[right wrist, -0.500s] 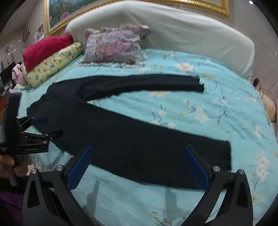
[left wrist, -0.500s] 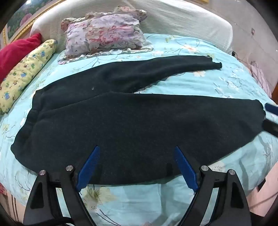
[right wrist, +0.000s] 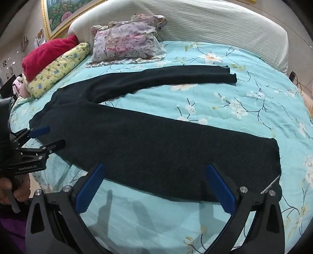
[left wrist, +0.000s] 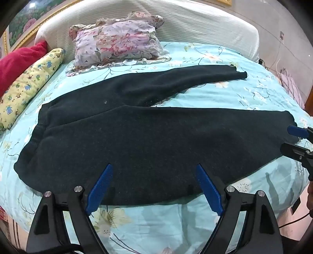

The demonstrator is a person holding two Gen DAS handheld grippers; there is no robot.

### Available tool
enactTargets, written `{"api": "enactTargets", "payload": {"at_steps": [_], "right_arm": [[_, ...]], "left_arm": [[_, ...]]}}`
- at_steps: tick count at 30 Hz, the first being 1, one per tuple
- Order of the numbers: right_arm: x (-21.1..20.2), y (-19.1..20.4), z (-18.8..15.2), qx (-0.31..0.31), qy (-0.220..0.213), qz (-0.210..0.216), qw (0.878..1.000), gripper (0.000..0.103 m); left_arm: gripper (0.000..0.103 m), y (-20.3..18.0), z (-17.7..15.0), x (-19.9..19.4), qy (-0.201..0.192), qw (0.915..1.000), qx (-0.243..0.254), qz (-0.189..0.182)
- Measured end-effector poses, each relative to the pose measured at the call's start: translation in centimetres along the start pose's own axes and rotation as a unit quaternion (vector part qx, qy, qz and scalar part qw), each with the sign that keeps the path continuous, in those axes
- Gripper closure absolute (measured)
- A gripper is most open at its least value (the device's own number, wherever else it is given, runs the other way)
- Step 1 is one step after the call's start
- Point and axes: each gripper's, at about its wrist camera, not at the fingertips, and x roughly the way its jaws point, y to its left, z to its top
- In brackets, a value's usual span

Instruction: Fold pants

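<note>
Near hem corner of the pants (right wrist: 274, 192) behind right tongs (right wrist: 154, 187); painting (right wrist: 58, 14) cropped.

Pants (left wrist: 156, 140) black. Bedspread (right wrist: 244, 93) turquoise, white blossoms on dark branches. Pillow (left wrist: 117, 43) lilac-pink floral. Bolster (left wrist: 29, 84) yellow, small blue-green prints. Cushion (right wrist: 49, 52) red. Headboard (right wrist: 215, 25) cream, ribbed. Gripper pads (left wrist: 208, 189) blue.

Dark pants (left wrist: 156, 140) flat on bed, unfolded, legs splayed
</note>
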Motion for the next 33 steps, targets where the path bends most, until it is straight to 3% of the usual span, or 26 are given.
{"api": "enactTargets", "payload": {"at_steps": [33], "right_arm": [[0.6,1.1,-0.3,-0.012,-0.001,0.01,1.0,0.0]], "left_arm": [[0.015,0.1,-0.2,0.3,-0.001,0.9999,0.007,-0.013]]}}
